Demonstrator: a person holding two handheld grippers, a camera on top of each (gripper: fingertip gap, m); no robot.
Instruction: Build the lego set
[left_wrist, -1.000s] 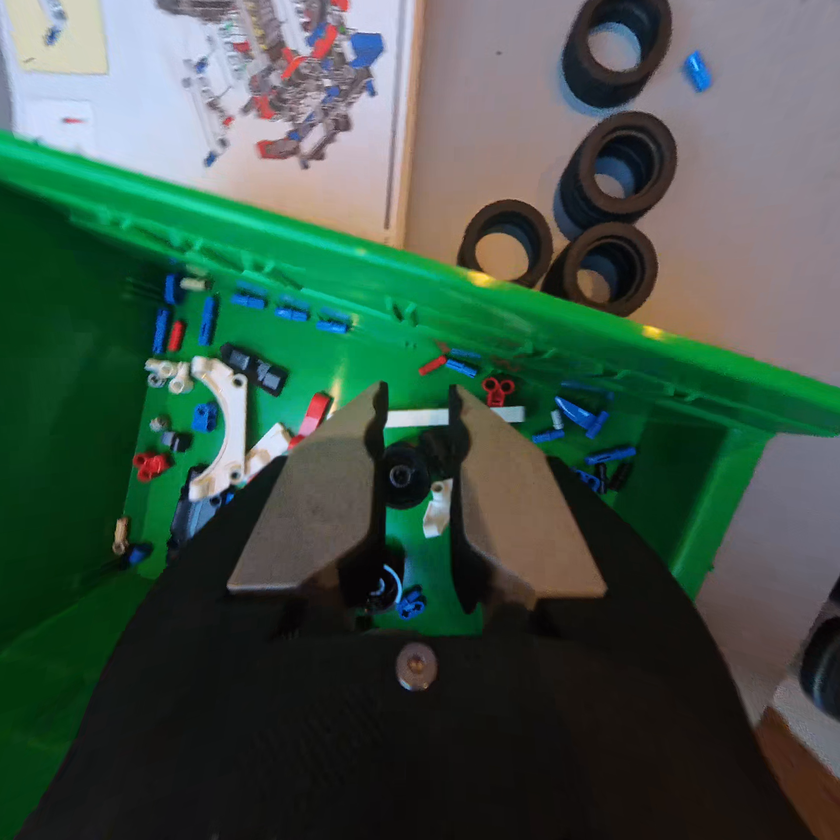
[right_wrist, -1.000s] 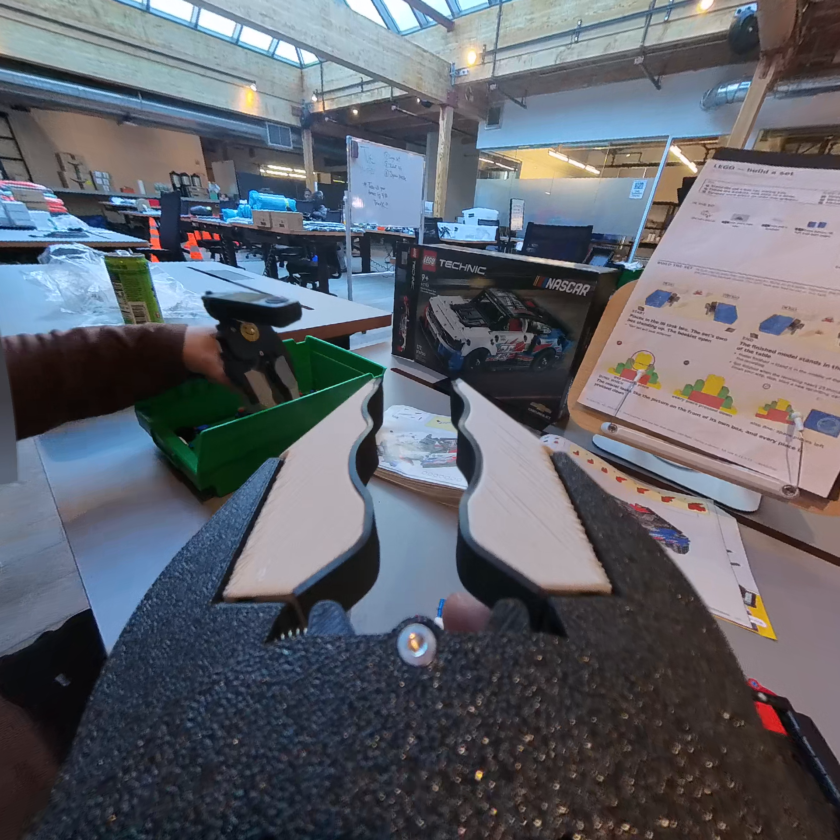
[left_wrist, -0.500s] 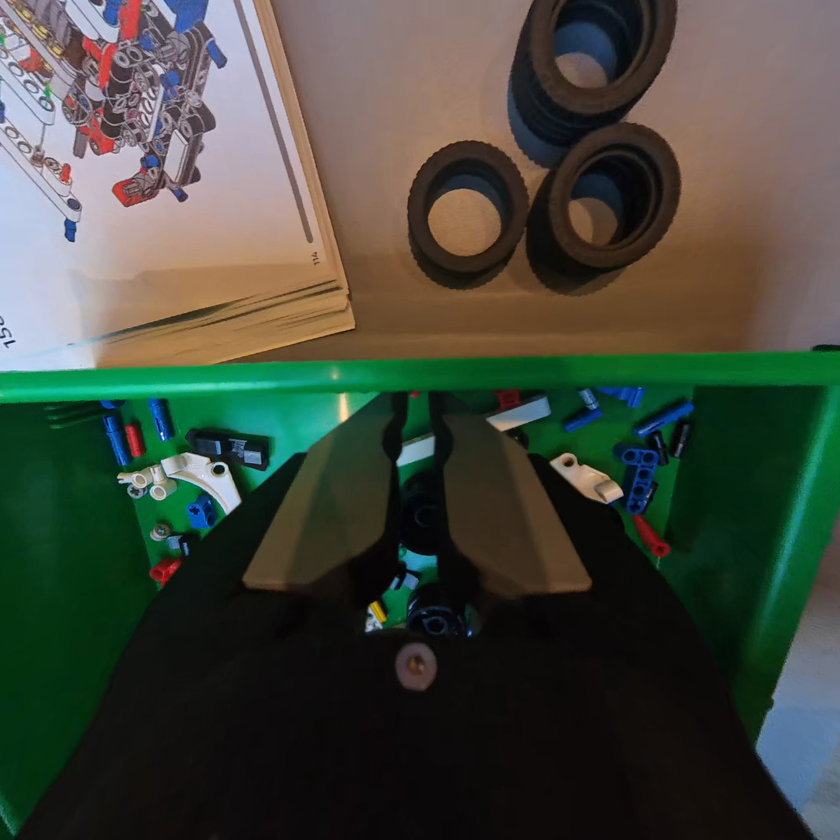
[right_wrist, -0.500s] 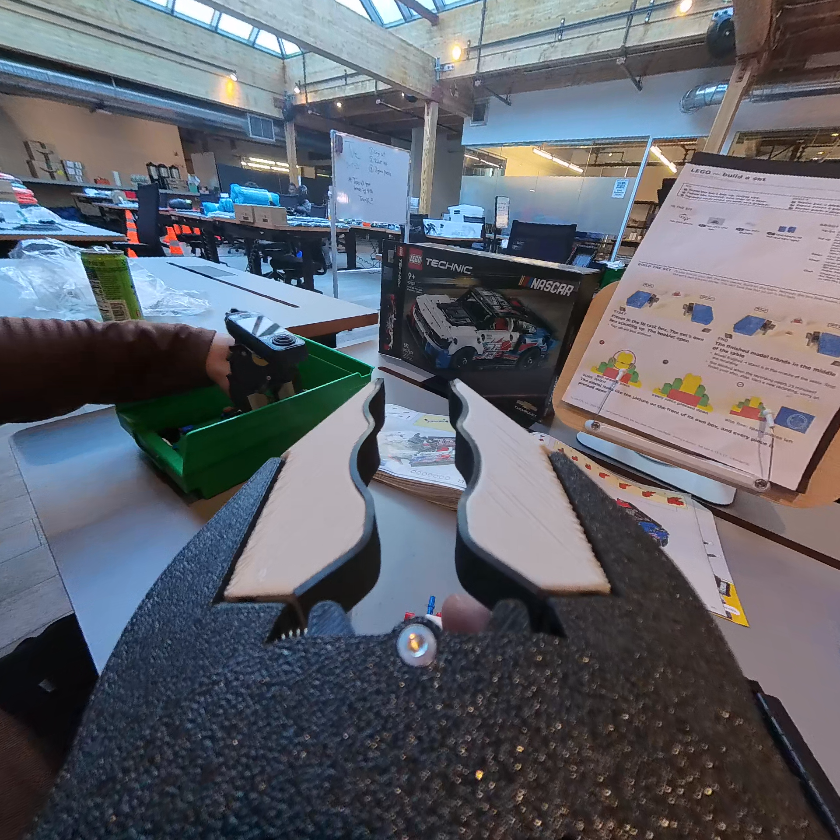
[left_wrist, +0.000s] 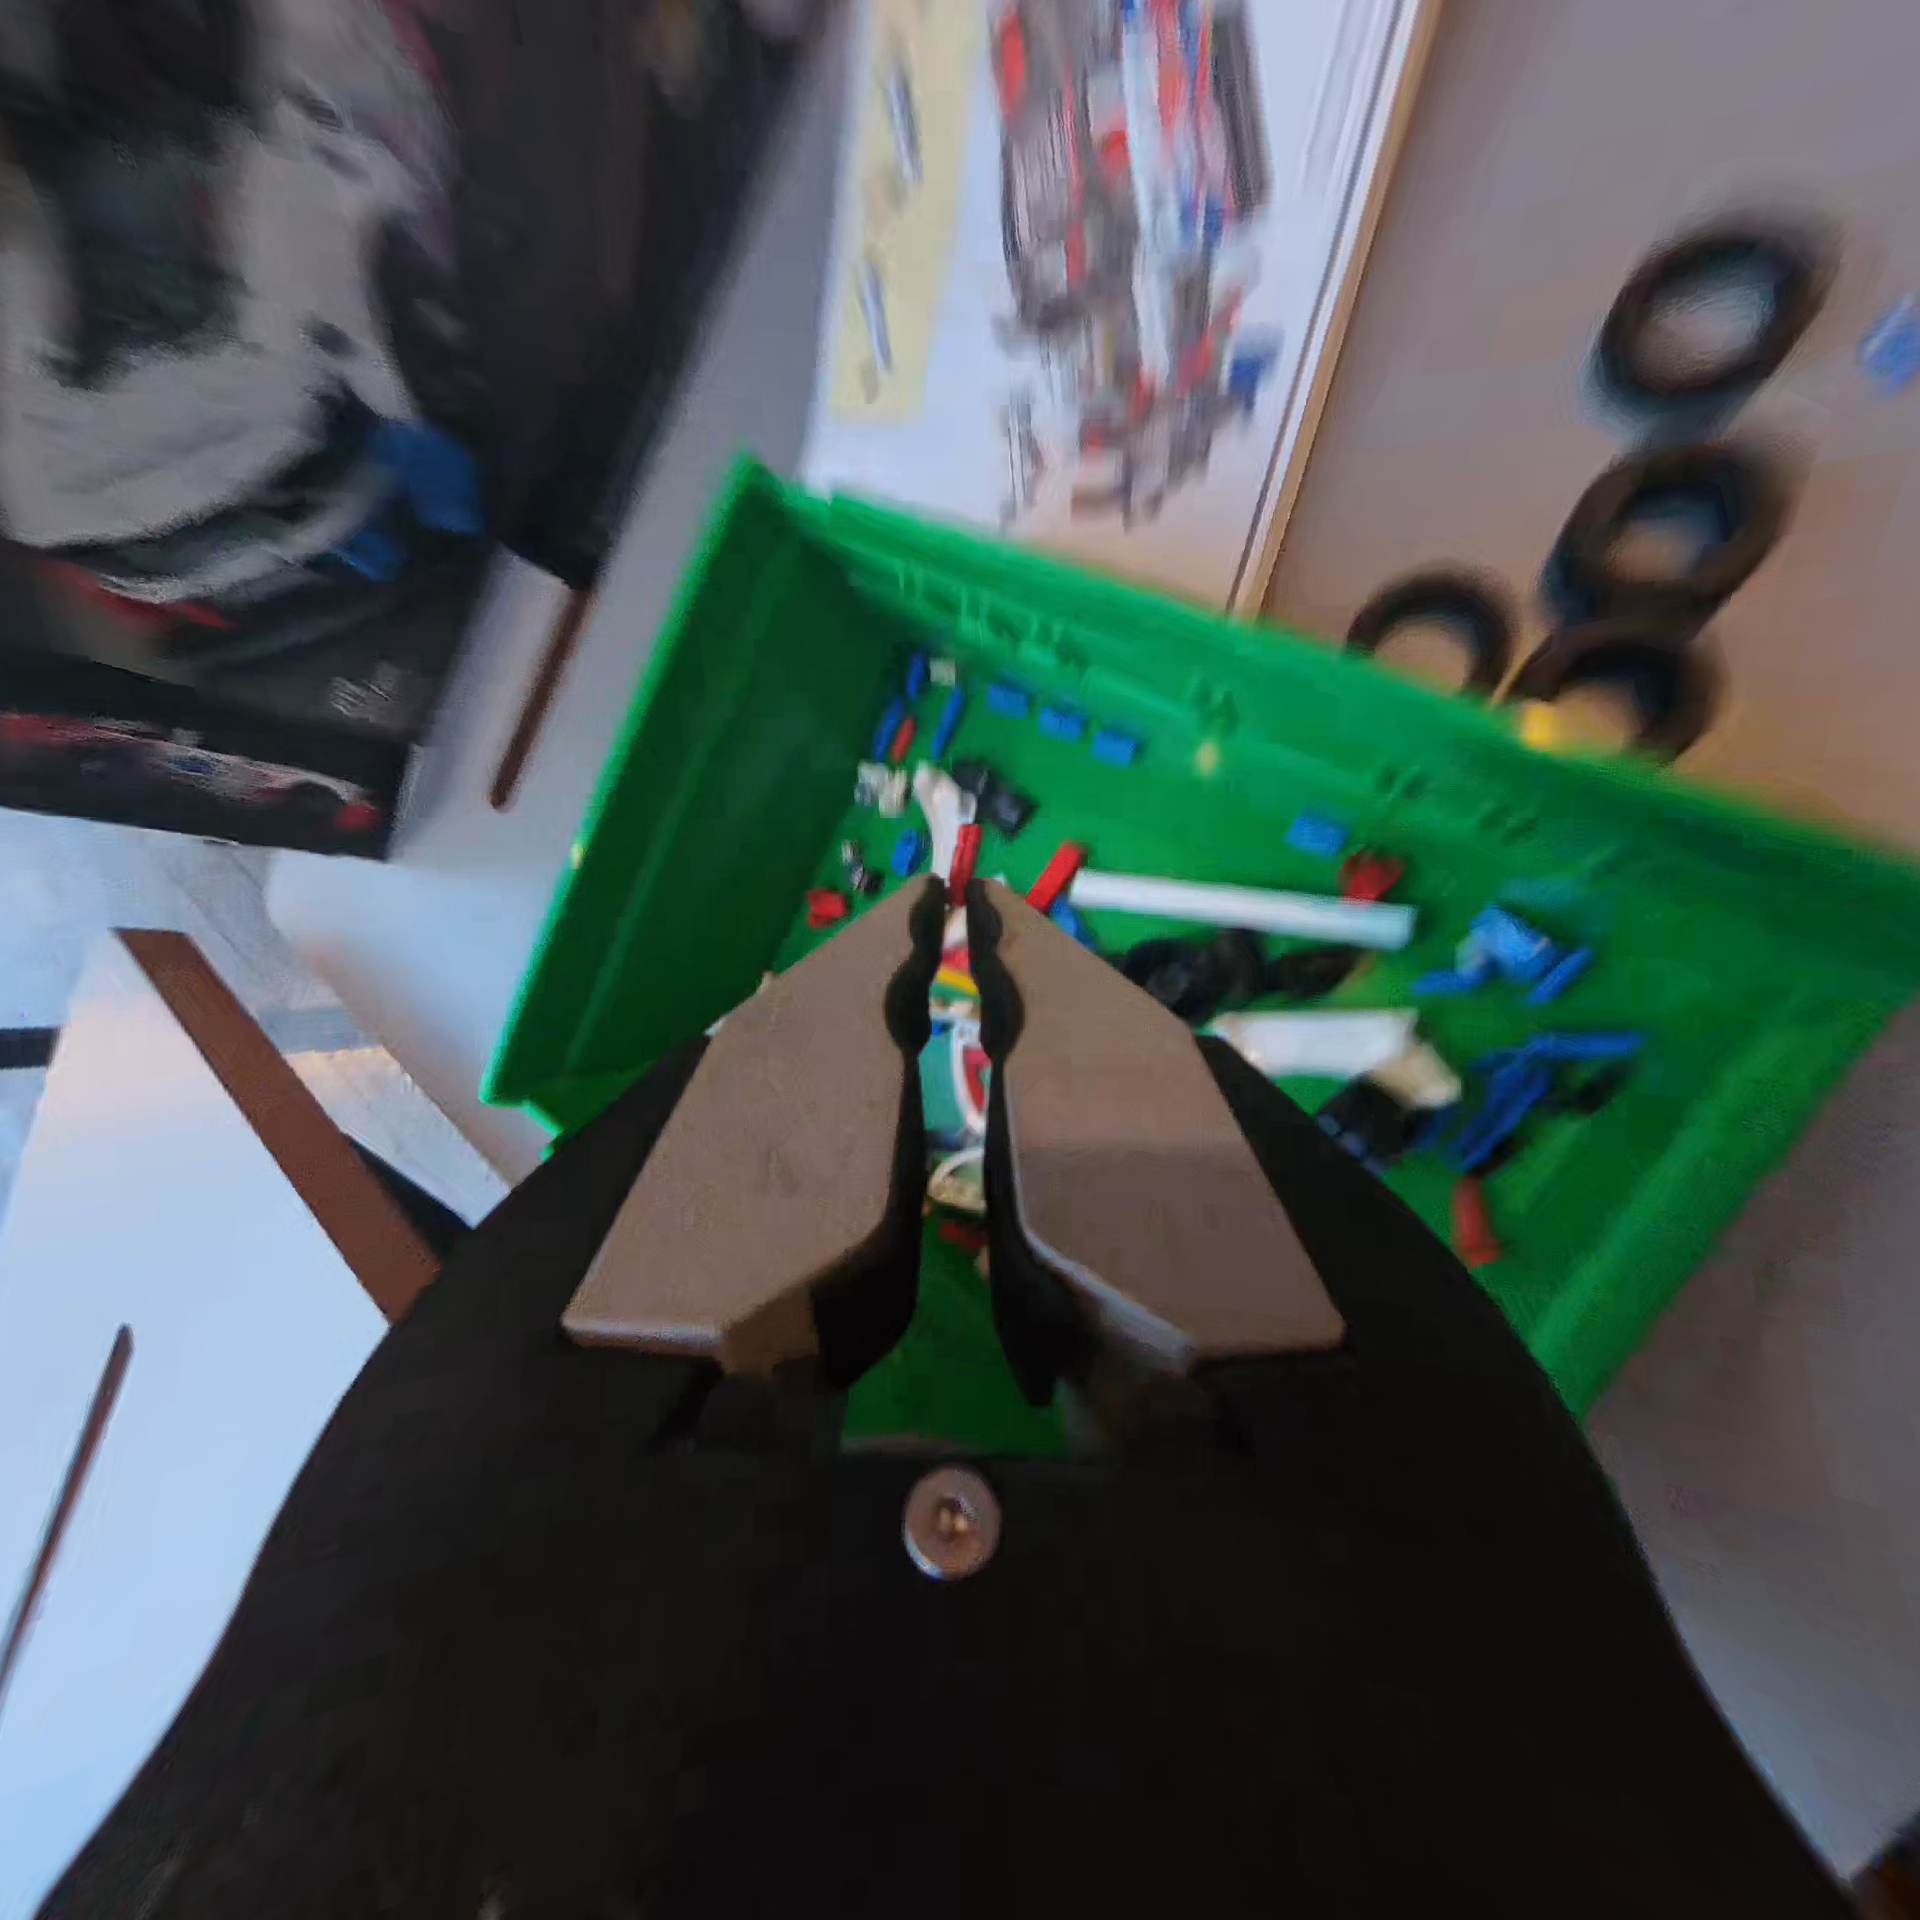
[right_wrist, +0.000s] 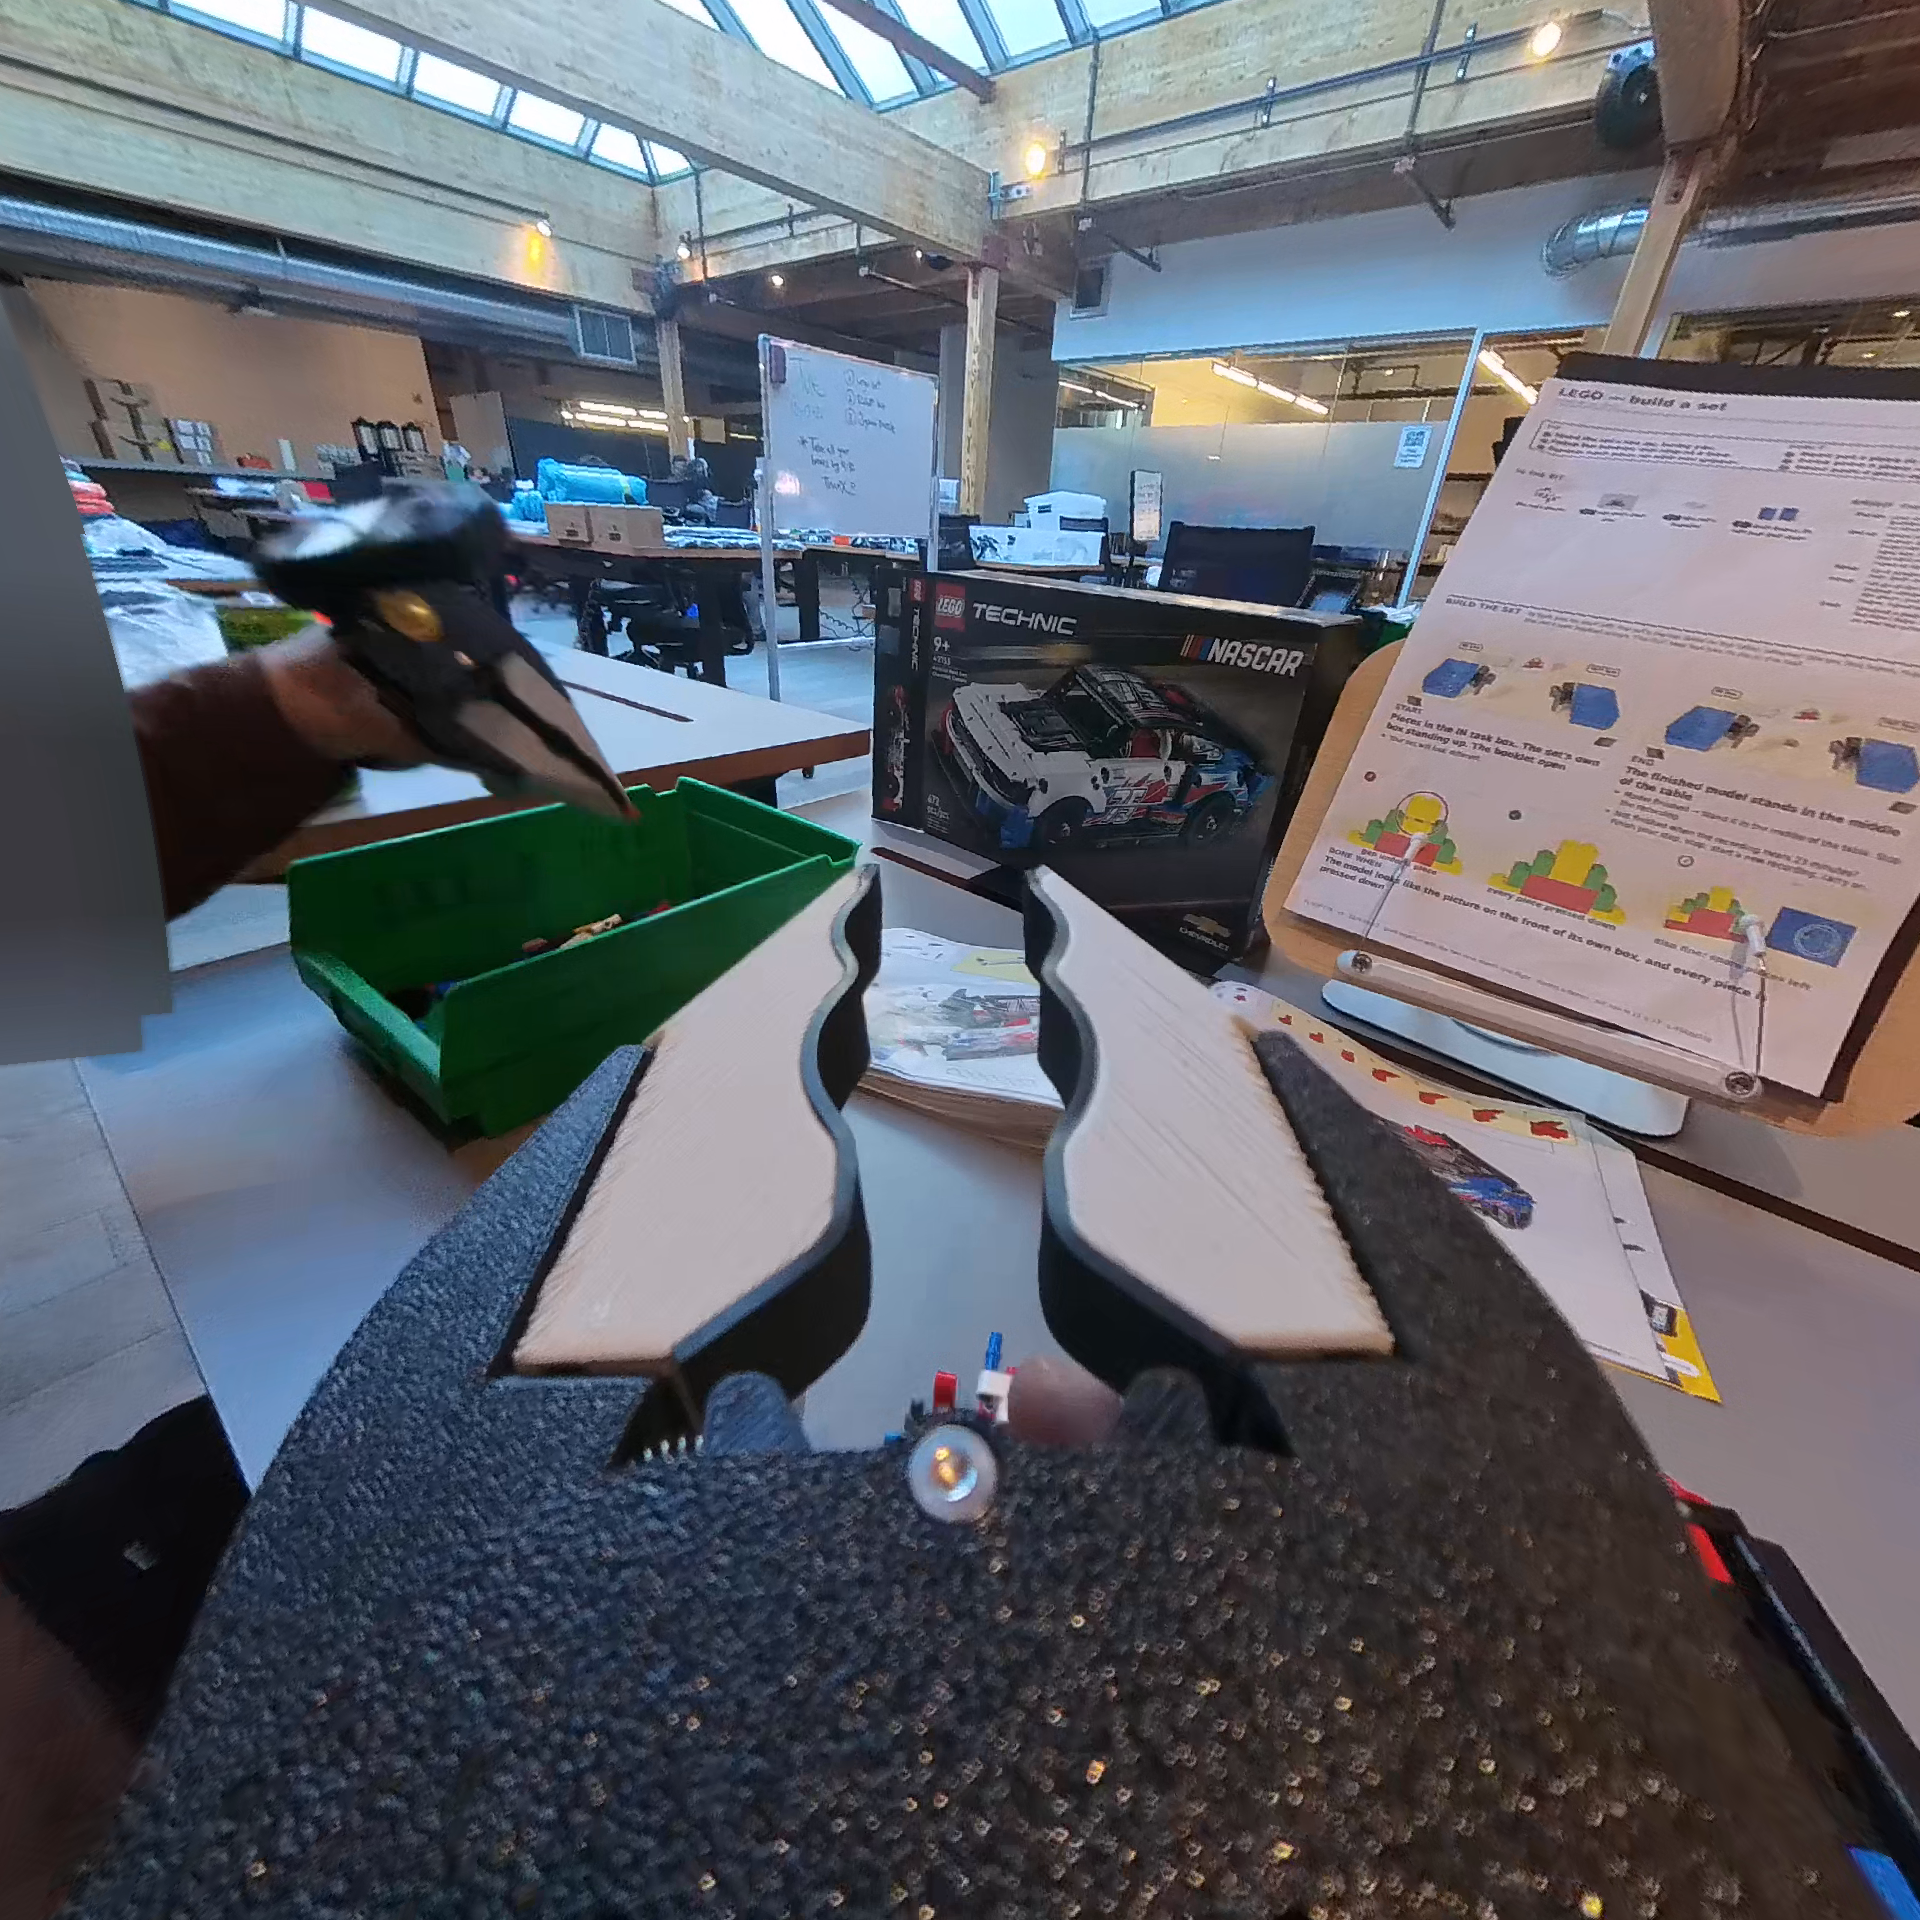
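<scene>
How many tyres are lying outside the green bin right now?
4, all on the table beyond the bin: one nearest its rim, two overlapping beside that, one farthest back. Blurred; more may lie hidden or out of frame.

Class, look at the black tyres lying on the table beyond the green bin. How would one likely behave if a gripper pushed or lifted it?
The tyres lie flat, so a push probably slides rather than rolls one. Being hollow rings, they likely weigh little and may squash if pinched.
</scene>
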